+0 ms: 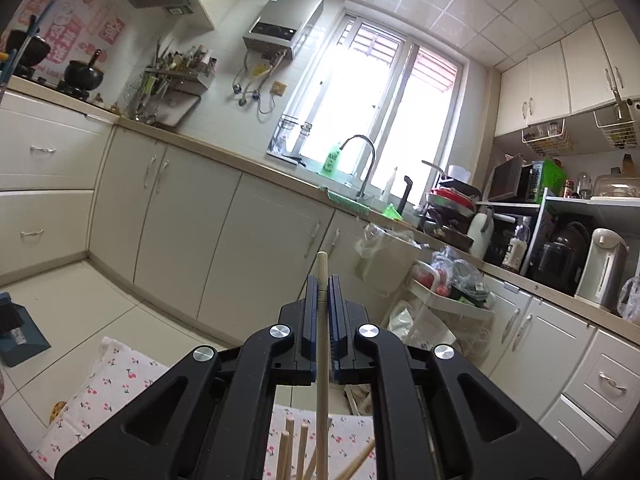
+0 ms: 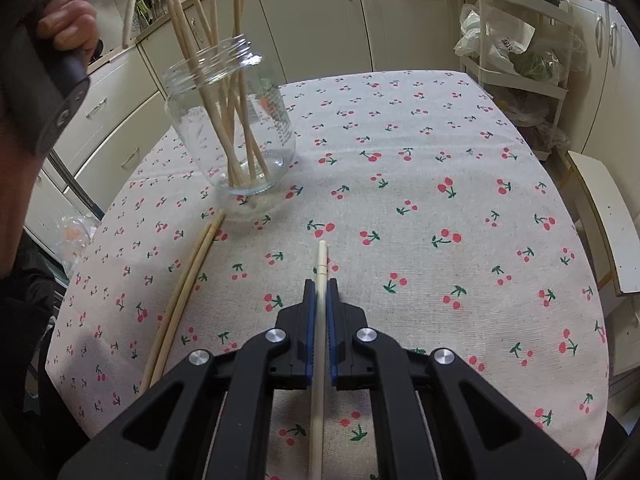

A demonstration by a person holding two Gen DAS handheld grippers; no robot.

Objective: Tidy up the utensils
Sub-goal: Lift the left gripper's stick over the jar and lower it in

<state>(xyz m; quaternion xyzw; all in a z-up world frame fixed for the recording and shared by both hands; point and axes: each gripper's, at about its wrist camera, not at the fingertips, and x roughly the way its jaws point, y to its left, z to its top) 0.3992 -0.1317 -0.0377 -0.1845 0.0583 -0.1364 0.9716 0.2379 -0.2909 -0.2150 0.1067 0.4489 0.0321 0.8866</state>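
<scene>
- Clear glass jar [image 2: 236, 120] with a threaded mouth, standing on the round table's cherry-print cloth [image 2: 420, 168], toward the far left of the table in the right wrist view.
- Inside the jar: a bundle of pale wooden chopsticks [image 2: 224, 92], tips down on the glass bottom, upper ends fanned out well above the rim; exact count hard to tell.
- Beside the jar's base, on the cloth: two more loose wooden chopsticks [image 2: 180, 300], lying side by side and touching, running from near the jar toward the near left table edge.
- Right gripper [image 2: 320, 286], black with blue pads, angled down over the cloth, jaws clamped together on a single pale chopstick [image 2: 321, 260] that sticks out a little past the fingertips.
- Left gripper [image 1: 322, 282], same black-and-blue build, pointing level toward the cream kitchen cabinets [image 1: 256, 236], jaws closed on another wooden chopstick [image 1: 322, 266] that runs lengthwise between the pads.
- Below the left gripper in its own view: tops of the jar's chopsticks above the cloth.
- Person's hand [image 2: 68, 16] gripping a dark handle at the upper left of the right wrist view, near the jar.
</scene>
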